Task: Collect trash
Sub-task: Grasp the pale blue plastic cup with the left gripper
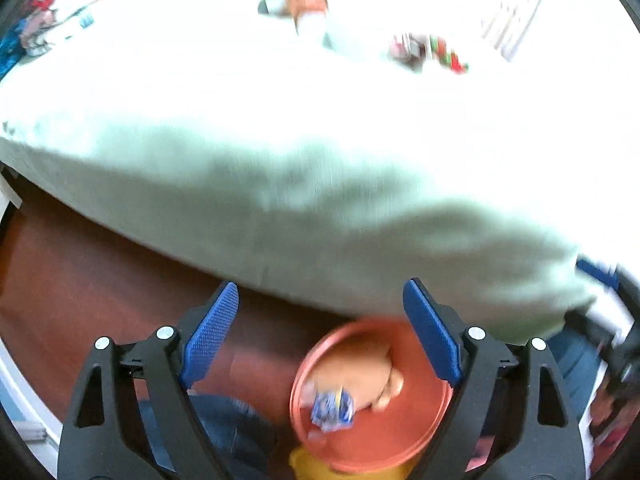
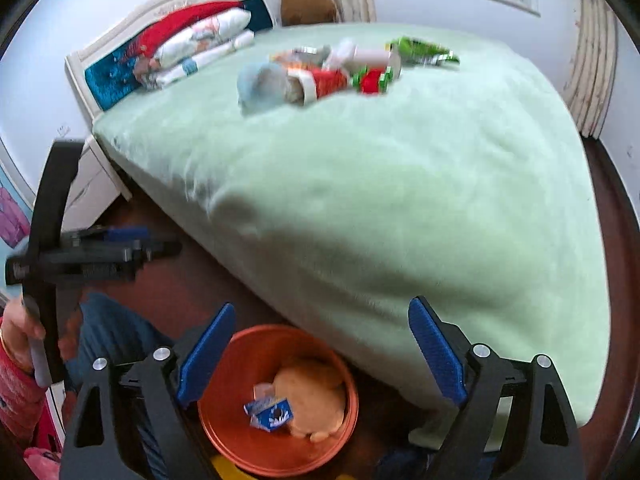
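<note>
Now both grippers hang with jaws wide apart and nothing held, left gripper (image 1: pixel 320 336) and right gripper (image 2: pixel 322 354) over the orange bin (image 2: pixel 224 432) at the bed's (image 2: pixel 400 200) foot edge, a blue wrapper (image 2: pixel 269 411) inside, probably just dropped; more litter (image 2: pixel 344 70) waits mid-bed.

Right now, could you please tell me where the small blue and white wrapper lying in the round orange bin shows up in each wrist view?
Left wrist view: the small blue and white wrapper sits low, right of centre, inside the round orange bin, blurred.
Right wrist view: the wrapper sits low, left of centre, in the bin, beside a tan object.
Shared landmark: the pale green bedspread just above the bin.
</note>
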The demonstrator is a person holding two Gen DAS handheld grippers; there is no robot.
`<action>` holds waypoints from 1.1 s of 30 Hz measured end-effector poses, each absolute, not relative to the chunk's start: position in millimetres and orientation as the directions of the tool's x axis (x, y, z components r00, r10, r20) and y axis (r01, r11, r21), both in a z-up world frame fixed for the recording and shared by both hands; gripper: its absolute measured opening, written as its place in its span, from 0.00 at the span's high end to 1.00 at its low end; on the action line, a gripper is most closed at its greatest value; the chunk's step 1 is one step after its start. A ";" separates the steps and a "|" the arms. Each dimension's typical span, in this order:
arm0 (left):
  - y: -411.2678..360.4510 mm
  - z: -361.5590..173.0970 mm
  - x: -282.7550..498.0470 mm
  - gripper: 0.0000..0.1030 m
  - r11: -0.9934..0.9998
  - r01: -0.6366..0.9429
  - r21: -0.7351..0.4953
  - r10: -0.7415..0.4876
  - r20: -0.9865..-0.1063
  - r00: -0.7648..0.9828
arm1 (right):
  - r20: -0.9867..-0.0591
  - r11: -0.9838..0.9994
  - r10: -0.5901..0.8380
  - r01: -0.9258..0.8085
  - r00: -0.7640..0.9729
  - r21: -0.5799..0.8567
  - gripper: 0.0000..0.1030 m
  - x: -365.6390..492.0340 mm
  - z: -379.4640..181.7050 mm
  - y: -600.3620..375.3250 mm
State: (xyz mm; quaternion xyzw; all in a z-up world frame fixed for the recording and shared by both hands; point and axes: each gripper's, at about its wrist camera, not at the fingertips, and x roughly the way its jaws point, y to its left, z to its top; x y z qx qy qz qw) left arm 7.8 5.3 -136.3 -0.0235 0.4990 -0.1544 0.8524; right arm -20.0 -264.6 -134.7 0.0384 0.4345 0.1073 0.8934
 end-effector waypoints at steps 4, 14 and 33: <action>2.5 -102.4 37.5 0.15 0.948 0.207 -0.240 -0.315 -0.794 0.520 | -0.756 0.973 0.232 -0.149 0.612 0.178 0.15 -17.8 -133.3 -267.0; -42.5 -79.7 120.7 0.15 0.967 0.212 -0.139 -0.242 -0.758 0.606 | -0.735 0.970 0.244 -0.140 0.633 0.200 0.15 -26.3 -126.9 -265.4; -45.4 -86.9 144.0 0.91 0.979 0.183 -0.085 -0.180 -0.778 0.602 | -0.708 0.969 0.244 -0.139 0.662 0.203 0.15 -33.2 -113.4 -269.6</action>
